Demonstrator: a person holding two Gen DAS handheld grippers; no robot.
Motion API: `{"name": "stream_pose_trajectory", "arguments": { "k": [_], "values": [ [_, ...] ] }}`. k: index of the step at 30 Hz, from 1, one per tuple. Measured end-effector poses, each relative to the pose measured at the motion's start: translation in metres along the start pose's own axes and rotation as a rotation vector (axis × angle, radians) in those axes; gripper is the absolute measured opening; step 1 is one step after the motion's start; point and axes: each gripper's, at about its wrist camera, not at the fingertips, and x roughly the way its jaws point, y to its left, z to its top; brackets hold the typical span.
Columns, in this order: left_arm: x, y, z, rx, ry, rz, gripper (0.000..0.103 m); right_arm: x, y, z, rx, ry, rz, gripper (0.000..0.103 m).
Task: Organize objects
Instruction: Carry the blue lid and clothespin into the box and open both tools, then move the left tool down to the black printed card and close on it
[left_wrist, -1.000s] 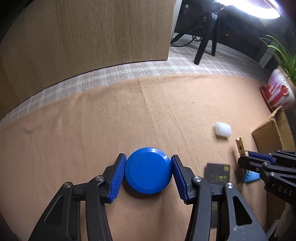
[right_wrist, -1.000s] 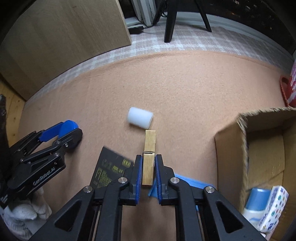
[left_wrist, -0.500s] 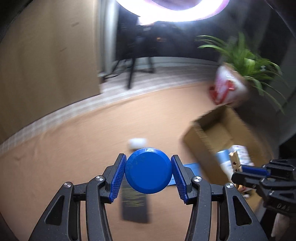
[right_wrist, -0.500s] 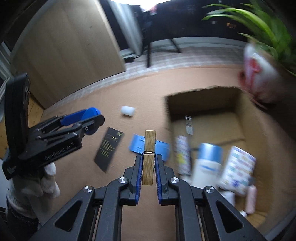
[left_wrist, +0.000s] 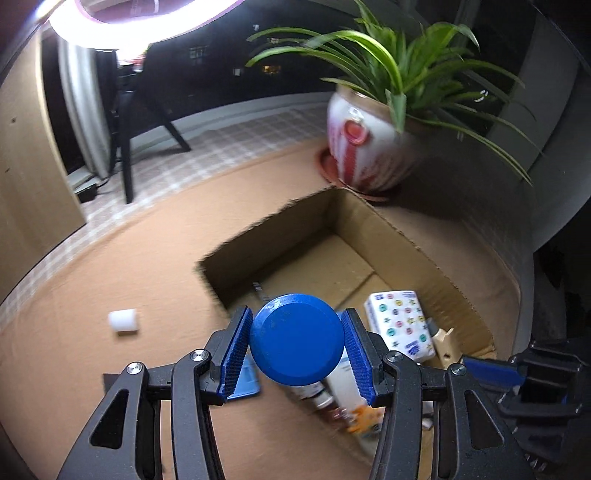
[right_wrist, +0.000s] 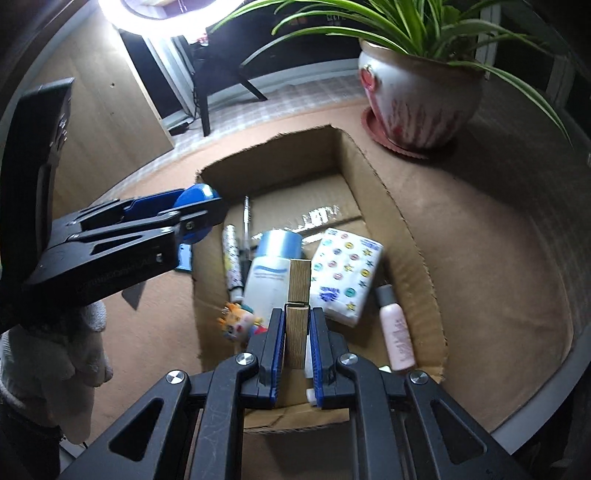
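My left gripper (left_wrist: 296, 345) is shut on a round blue lid (left_wrist: 295, 339) and holds it in the air over the near left edge of the open cardboard box (left_wrist: 413, 240). It also shows in the right wrist view (right_wrist: 195, 214), at the box's left wall. My right gripper (right_wrist: 297, 328) is shut on a wooden clothespin (right_wrist: 298, 291) and holds it above the box (right_wrist: 391, 199), over a white bottle with a blue cap (right_wrist: 271, 269) and a patterned tissue pack (right_wrist: 343, 273). The clothespin also shows in the left wrist view (left_wrist: 447, 347).
A white cylinder (left_wrist: 123, 322), a blue card (left_wrist: 243, 380) and a dark card (right_wrist: 133, 293) lie on the tan cloth left of the box. The box also holds a pink bottle (right_wrist: 397, 328), a pen (right_wrist: 245, 218) and a small toy (right_wrist: 236, 321). A potted plant (right_wrist: 417, 99) stands behind the box.
Both grippers have lifted off the cloth and swung right, from beside the loose items to over the cardboard box. Each has kept its hold, the left on the lid, the right on the clothespin.
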Motion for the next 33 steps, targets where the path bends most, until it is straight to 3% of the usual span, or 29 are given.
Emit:
{"name": "stream_pose_trajectory", "arguments": {
  "k": [10, 11, 12, 14, 15, 25, 33],
  "values": [
    [0.010, -0.015, 0.004, 0.024, 0.021, 0.000, 0.054, -0.002, -0.005, -0.004, -0.019, -0.016, -0.001, 0.013],
    [0.010, -0.015, 0.004, 0.024, 0.023, 0.001, 0.058, -0.002, -0.005, -0.003, -0.019, -0.023, -0.007, 0.016],
    [0.010, -0.014, 0.004, 0.023, 0.028, 0.002, 0.066, -0.002, -0.005, -0.003, -0.021, -0.022, -0.012, 0.030],
    [0.007, -0.014, 0.004, 0.024, 0.020, 0.000, 0.073, -0.005, -0.004, -0.003, -0.025, -0.030, -0.019, 0.053],
    [0.005, -0.013, 0.004, 0.024, 0.016, 0.007, 0.073, -0.007, -0.003, -0.003, -0.030, -0.041, -0.026, 0.056],
    [-0.010, 0.018, -0.003, -0.022, 0.014, 0.042, 0.073, -0.012, 0.006, -0.006, -0.036, -0.051, -0.008, 0.056],
    [-0.026, 0.085, -0.038, -0.105, 0.065, 0.158, 0.073, -0.021, 0.008, -0.008, -0.013, -0.071, 0.016, 0.056]
  ]
}}
